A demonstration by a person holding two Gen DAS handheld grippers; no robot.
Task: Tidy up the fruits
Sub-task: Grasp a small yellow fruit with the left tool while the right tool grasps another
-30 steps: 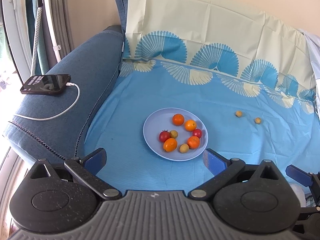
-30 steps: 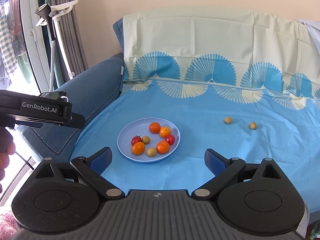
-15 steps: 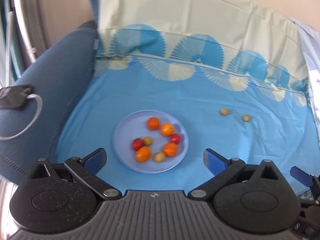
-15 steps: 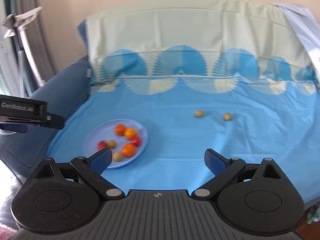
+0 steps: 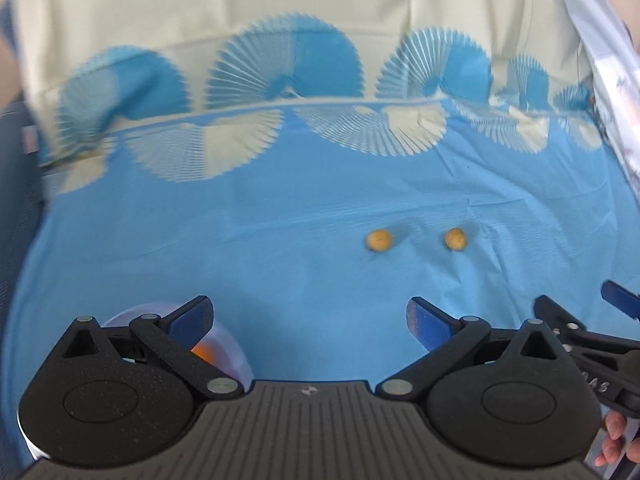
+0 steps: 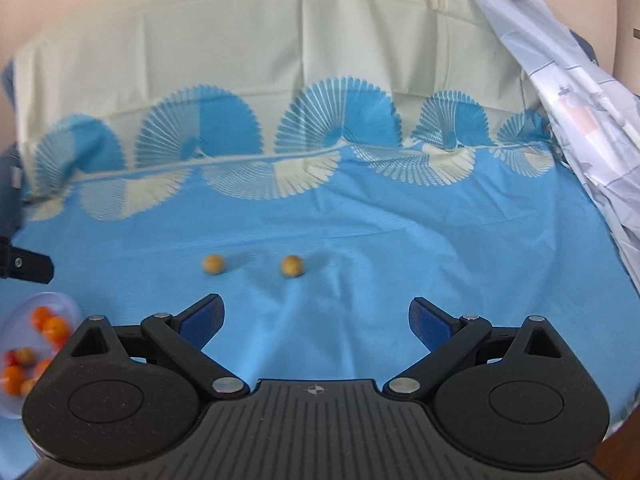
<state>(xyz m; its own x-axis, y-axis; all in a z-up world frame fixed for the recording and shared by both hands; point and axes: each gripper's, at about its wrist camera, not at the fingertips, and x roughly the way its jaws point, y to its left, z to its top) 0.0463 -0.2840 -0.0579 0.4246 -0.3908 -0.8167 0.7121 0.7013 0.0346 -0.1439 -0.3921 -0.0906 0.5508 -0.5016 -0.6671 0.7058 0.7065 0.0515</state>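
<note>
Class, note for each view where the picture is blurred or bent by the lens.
Left wrist view: motion blur smears the fan-patterned sheet and the two yellow fruits; fisheye bows its border. Right wrist view: sharper centre, the plate blurred at the left edge.

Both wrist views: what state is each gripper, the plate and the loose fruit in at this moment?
Left gripper: open, empty.
Right gripper: open, empty.
Plate: holds orange and red fruits, partly hidden behind the right gripper's body.
Left yellow fruit: loose on the blue sheet, off the plate.
Right yellow fruit: loose on the sheet, apart from the other.
</note>
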